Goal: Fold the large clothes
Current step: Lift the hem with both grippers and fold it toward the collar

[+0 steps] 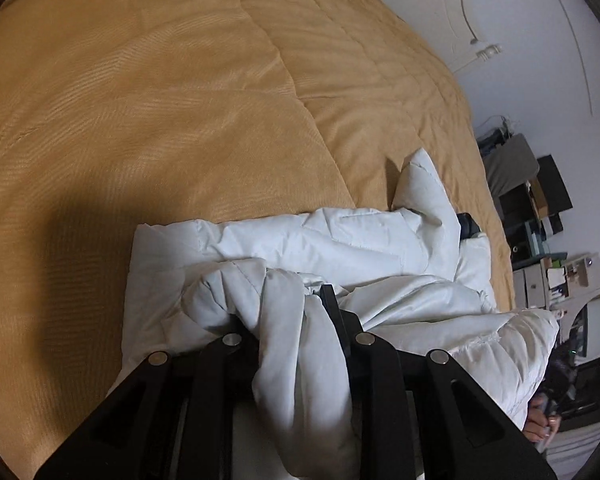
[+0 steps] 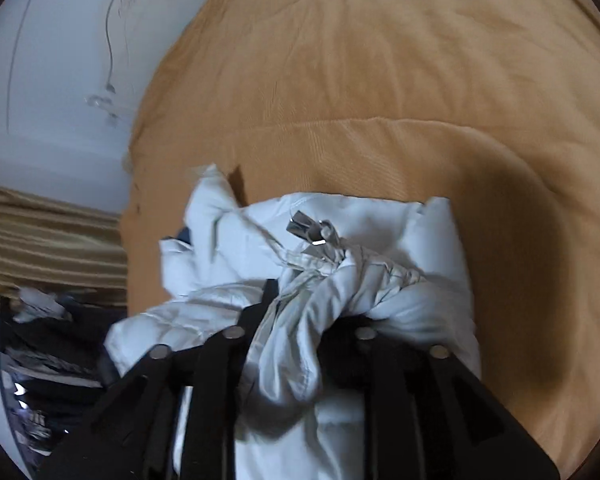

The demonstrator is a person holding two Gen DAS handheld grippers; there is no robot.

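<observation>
Two grippers are both biting the same white puffy coat (image 1: 320, 240). Your left gripper (image 1: 284, 312) is pinched tight on a thick bunch of the coat, and the cloth hangs down between its black fingers (image 1: 332, 312) toward the camera. Your right gripper (image 2: 300, 300) is pinched tight on another bunch, a twisted one, and the cloth spills down between its fingers (image 2: 268, 296) too.

The coat lies on the near part of a big bed with an orange-tan blanket (image 1: 160, 100). Most of it is spread flat in a rough block, with wrinkles all over. In the left view, one puffy end sticks up at the far right of the coat, and a small dark bit (image 1: 468, 226) peeks out beside it. In the right view, a shiny silver zipper pull (image 2: 312, 232) sits on top of the coat, just past the twisted bunch.

Past the bed is a white wall (image 1: 520, 20) with a thin cord running down it. In the left view, shelves with small things (image 1: 548, 248) stand far right beside the bed.
</observation>
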